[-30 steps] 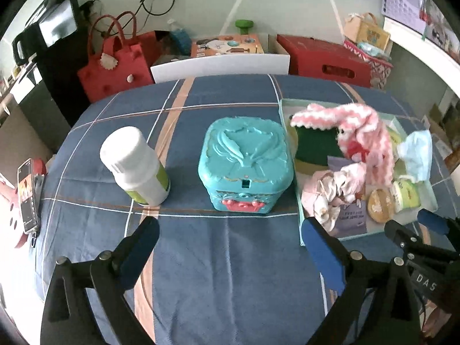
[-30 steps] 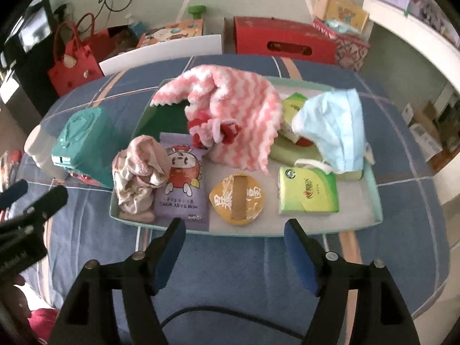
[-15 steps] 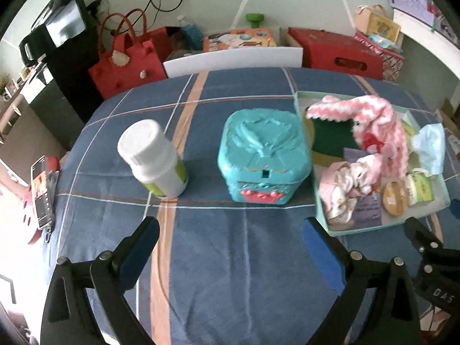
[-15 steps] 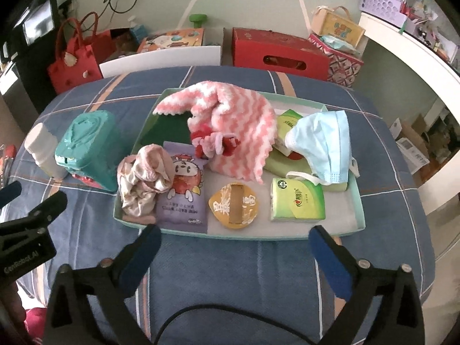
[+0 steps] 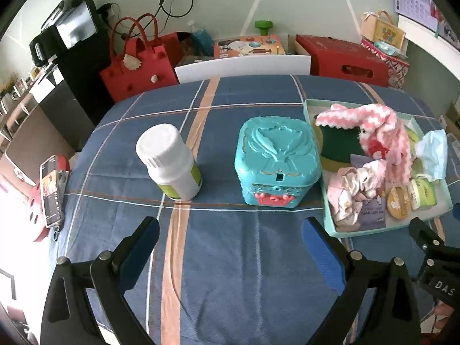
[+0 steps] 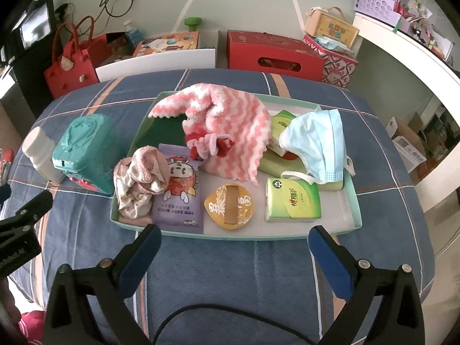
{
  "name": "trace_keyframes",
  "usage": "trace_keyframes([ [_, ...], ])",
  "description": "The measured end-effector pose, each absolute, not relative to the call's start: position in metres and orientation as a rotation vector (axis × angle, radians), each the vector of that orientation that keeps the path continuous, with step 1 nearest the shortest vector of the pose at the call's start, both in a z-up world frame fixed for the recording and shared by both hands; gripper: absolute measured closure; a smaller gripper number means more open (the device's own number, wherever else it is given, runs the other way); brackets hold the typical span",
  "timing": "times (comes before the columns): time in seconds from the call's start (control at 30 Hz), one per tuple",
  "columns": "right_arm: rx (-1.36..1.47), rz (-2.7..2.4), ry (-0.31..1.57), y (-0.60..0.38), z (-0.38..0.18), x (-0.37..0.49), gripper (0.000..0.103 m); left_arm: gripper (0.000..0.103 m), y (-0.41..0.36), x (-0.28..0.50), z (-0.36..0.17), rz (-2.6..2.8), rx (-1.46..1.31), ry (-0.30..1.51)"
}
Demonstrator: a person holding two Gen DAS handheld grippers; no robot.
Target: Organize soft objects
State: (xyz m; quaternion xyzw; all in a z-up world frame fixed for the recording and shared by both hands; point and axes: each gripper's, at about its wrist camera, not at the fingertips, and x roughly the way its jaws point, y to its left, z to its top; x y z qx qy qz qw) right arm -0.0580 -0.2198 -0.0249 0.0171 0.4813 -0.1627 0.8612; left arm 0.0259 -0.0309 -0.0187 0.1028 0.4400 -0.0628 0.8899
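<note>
The soft things all lie in the shallow pale-green tray [image 6: 349,225] on the blue plaid tablecloth [image 6: 230,264], to the right of the teal box. The biggest is the pink-and-white fleecy cloth [image 6: 230,132], heaped at the far middle of the tray with one corner draped over a dark green pad [image 6: 166,133]; it looks light and limp, so it would likely sag and trail if lifted by an edge, and a pinch on the raised fold near its top seems the surest hold. At the near left, a crumpled pink fabric bundle [image 6: 138,181] rests partly on a purple pack of baby wipes [image 6: 179,198]; its bunched top offers an easy pinch. The blue face mask [image 6: 316,143] lies at the right over a green packet and is probably almost weightless and floppy, best taken by the pleated body rather than the thin ear loop. A small pink-and-red scrunchie [image 6: 208,142] sits on the fleecy cloth. Also in the tray are a green tissue pack [image 6: 293,202] and a round orange-lidded tub [image 6: 230,205], both near the front wall. The right gripper [image 6: 234,243] hangs just before the tray's near edge; its jaws have just been opening and stand wide with nothing between them. The left gripper [image 5: 230,234] is spread wide and empty too, facing the closed teal box [image 5: 277,162] and a white bottle [image 5: 169,162] further left; the box's contents cannot be seen.
</note>
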Motion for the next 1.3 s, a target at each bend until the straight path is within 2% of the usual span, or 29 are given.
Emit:
trace_keyframes([
  [1.3,0.039,-0.345,1.001,-0.2202,-0.0246,-0.0597,0.0,0.004,-0.0275,0.0286,-0.0211,-0.144,0.21,0.942],
])
